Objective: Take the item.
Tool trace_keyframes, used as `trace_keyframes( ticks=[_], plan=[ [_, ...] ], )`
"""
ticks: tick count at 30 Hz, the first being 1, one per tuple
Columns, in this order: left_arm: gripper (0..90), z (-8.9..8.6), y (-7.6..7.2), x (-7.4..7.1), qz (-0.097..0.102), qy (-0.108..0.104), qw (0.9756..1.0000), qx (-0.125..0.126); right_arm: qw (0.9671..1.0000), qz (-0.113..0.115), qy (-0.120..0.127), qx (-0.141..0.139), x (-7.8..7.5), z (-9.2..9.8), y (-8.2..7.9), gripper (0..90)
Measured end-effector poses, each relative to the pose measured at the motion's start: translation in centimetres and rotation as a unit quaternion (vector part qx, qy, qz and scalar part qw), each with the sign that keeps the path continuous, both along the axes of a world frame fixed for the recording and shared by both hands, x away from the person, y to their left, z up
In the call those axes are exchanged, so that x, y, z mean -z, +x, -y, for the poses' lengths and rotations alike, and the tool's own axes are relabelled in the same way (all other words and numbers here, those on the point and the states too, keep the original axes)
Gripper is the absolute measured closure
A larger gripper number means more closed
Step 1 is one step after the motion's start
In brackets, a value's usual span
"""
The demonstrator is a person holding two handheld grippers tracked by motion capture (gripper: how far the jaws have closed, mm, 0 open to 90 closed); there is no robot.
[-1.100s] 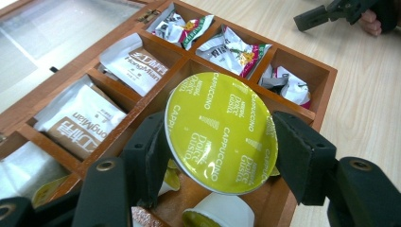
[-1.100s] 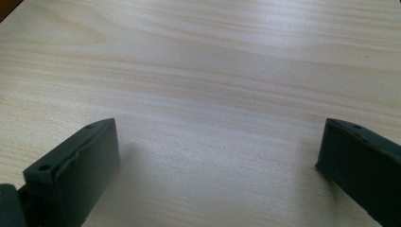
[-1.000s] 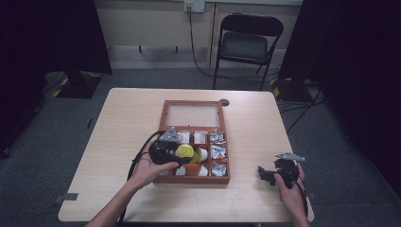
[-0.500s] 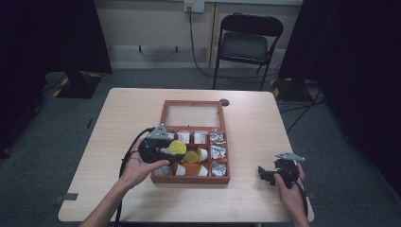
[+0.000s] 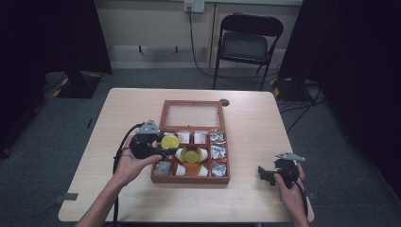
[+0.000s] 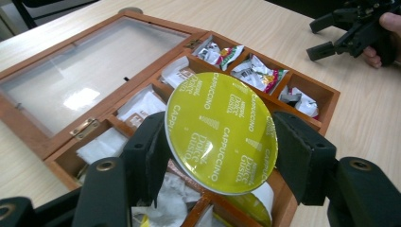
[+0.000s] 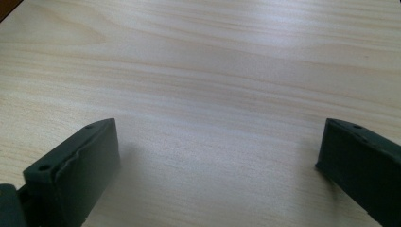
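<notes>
Lifted from wooden box (image 5: 190, 178): yellow capsule (image 6: 220, 132), left claw (image 6: 222, 156).

Folding chair (image 5: 248, 42) behind table (image 5: 265, 118)

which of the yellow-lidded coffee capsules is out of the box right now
The capsule clamped in the left gripper, lifted above the wooden box; the other yellow-lidded one lies in the middle compartment.

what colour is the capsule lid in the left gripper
Yellow-green with white lettering on the capsule lid, clearest in the left gripper view.
</notes>
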State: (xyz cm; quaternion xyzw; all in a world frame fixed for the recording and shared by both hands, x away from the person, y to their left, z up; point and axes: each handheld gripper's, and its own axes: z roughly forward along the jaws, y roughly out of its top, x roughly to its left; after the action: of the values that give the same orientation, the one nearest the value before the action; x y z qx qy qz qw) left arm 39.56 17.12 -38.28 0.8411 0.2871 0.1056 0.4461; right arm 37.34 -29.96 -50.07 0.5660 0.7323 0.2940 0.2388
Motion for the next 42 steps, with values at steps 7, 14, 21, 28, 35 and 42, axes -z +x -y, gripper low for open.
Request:
trace_keyframes(
  ticks=[7, 14, 21, 28, 35, 42],
  plan=[
    [39.4, -1.2, 0.1, -0.6, 0.007, -0.007, 0.9999, -0.013, 1.0000, 0.000, 0.000, 0.000, 0.0, 0.0, 0.0, 0.0],
    [39.3, -2.4, 0.4, -1.0, 0.010, -0.014, 0.9995, -0.028, 1.0000, 0.000, 0.000, 0.000, 0.0, 0.0, 0.0, 0.0],
    [39.4, -3.2, 0.6, -1.0, 0.010, -0.016, 0.9991, -0.037, 1.0000, 0.000, 0.000, 0.000, 0.0, 0.0, 0.0, 0.0],
    [39.4, -4.0, 0.7, -1.1, 0.009, -0.020, 0.9987, -0.047, 1.0000, 0.000, 0.000, 0.000, 0.0, 0.0, 0.0, 0.0],
    [39.3, -4.5, 0.8, -1.1, 0.008, -0.020, 0.9983, -0.054, 1.0000, 0.000, 0.000, 0.000, 0.0, 0.0, 0.0, 0.0],
    [39.4, -5.4, 1.0, -1.1, 0.009, -0.025, 0.9973, -0.068, 1.0000, 0.000, 0.000, 0.000, 0.0, 0.0, 0.0, 0.0]
  ],
)
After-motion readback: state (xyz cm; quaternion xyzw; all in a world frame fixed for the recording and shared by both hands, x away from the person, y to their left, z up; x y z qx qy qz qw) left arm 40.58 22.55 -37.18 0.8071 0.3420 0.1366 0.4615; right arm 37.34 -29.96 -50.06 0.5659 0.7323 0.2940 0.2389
